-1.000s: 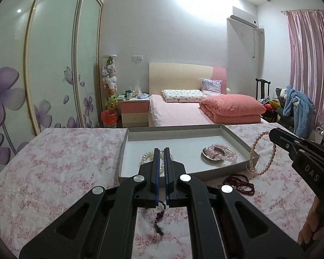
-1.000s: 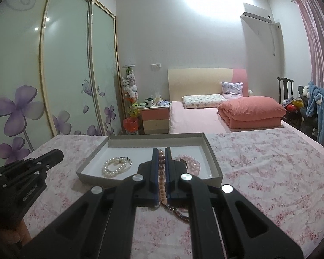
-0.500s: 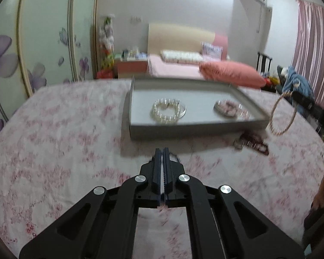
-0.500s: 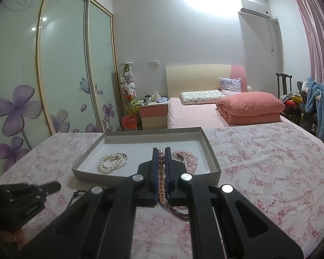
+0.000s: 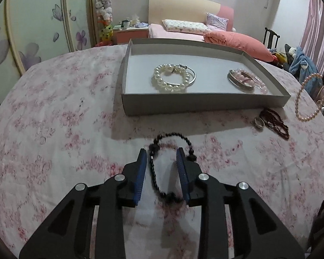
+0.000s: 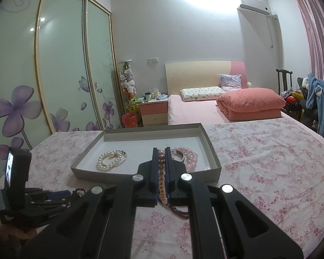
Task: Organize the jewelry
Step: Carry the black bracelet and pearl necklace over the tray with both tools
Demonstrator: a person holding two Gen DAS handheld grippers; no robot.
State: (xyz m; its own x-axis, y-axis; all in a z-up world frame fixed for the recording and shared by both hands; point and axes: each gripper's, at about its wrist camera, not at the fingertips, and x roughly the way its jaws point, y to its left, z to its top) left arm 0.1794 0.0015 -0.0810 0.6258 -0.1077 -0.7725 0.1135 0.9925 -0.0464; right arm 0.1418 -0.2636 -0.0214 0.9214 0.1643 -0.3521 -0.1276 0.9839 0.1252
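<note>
The black bead bracelet (image 5: pixel 170 166) lies on the counter (image 5: pixel 54 129), on its pink flowered cloth, in front of the grey tray (image 5: pixel 205 102). The left gripper (image 5: pixel 162 161) hangs right over it. Its fingers (image 5: pixel 141 168) have just been opening and now stand a little apart. One side of the bead loop runs between them, but the blue pads do not press on it. The right finger covers part of the loop, so it is hard to tell if that finger touches the beads.

The right gripper (image 6: pixel 161 157) is pinched tight on a pink pearl necklace (image 6: pixel 162 181). The string shows in the thin gap between its fingers. In the left wrist view the same necklace (image 5: pixel 306 97) hangs as a loop at the right edge, and the gripper holding it is cut off there.

Inside the tray sit a white pearl bracelet (image 5: pixel 170 78) with a thin silver bangle (image 5: pixel 192 76) under it, and further right a silver ring-shaped band (image 5: pixel 237 82) with pink beads (image 5: pixel 257 84) on it. How these two lie on each other is hard to make out.

Just outside the tray's near right corner lie dark red beads (image 5: pixel 276 123) and a small silver ring (image 5: pixel 259 123), touching or nearly so. In the right wrist view the dark red beads (image 6: pixel 179 210) peek out under the gripper, mostly hidden.
</note>
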